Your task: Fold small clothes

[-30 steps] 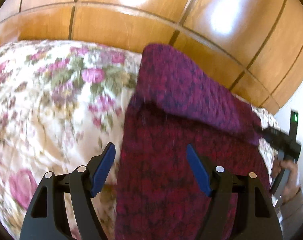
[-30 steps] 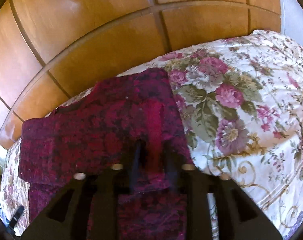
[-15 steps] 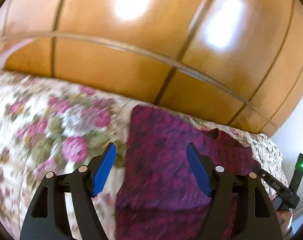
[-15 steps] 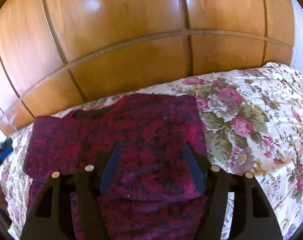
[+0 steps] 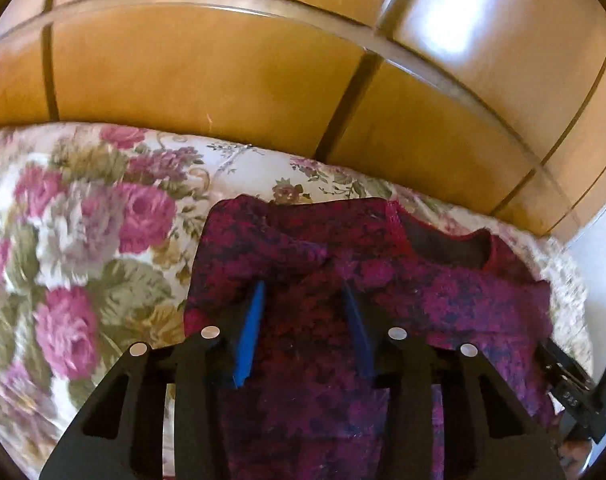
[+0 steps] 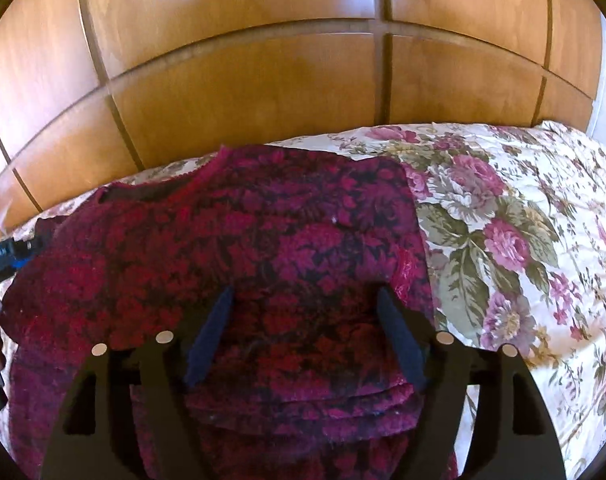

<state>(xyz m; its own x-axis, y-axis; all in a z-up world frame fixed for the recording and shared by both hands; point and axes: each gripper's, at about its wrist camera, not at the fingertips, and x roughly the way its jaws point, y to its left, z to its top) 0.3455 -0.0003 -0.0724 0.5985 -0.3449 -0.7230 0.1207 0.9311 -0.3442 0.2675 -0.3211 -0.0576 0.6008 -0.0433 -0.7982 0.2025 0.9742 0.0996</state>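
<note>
Garment: a magenta-and-dark patterned knit top (image 5: 403,292) lies flat on the bed, neckline toward the far side, both side parts folded in over the body.
Bed: floral bedspread (image 6: 503,248) with pink roses; the top sits near its far edge.
Left gripper (image 5: 303,300): jaws parted, nothing between the blue pads, poised over the top's left folded part.
Right gripper (image 6: 305,304): jaws spread wide and empty, over the top's right folded part.
Background: glossy wooden panelled wall (image 6: 263,88) just beyond the bed.
</note>
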